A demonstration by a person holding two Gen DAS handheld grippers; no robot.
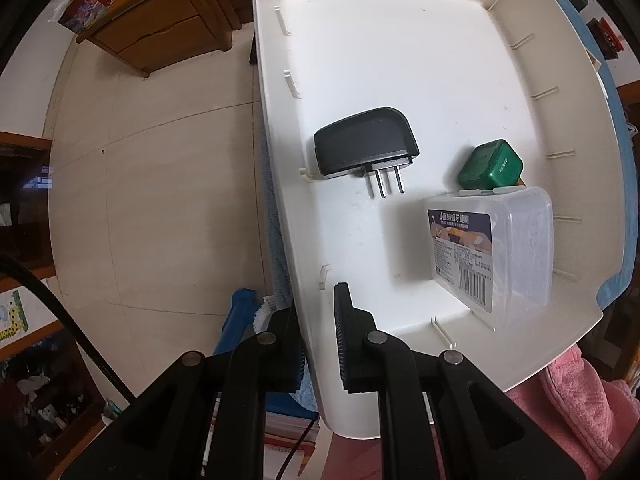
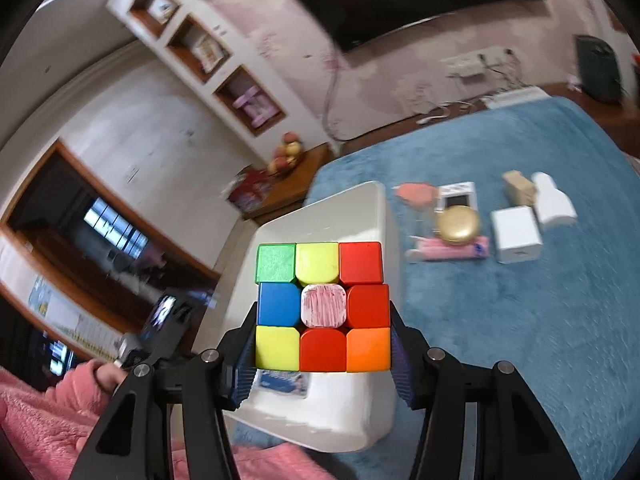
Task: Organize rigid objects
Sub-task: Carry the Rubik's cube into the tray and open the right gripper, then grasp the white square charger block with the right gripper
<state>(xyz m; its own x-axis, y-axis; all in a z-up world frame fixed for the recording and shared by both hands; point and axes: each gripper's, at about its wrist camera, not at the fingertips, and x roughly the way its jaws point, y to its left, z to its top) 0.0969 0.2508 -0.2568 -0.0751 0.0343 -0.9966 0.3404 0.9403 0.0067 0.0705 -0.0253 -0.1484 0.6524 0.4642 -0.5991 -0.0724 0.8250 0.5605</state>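
My left gripper [image 1: 318, 344] is shut on the near left wall of a white plastic bin [image 1: 400, 60], one finger inside and one outside. Inside the bin lie a black plug adapter [image 1: 364, 142], a green cube-shaped charger [image 1: 490, 166] and a clear plastic box with a printed label [image 1: 492, 248]. In the right wrist view, my right gripper [image 2: 322, 344] is shut on a scrambled colour cube [image 2: 322, 306], held above the same white bin [image 2: 360, 208]. The picture is blurred with motion.
On the blue bedspread [image 2: 520, 320] beyond the bin lie a gold round case [image 2: 458, 224], a pink tube [image 2: 452, 250], a white cube charger [image 2: 516, 234], a white bottle-shaped item [image 2: 554, 200] and a tan block [image 2: 518, 186]. A pink sleeve [image 2: 40, 412] shows at lower left.
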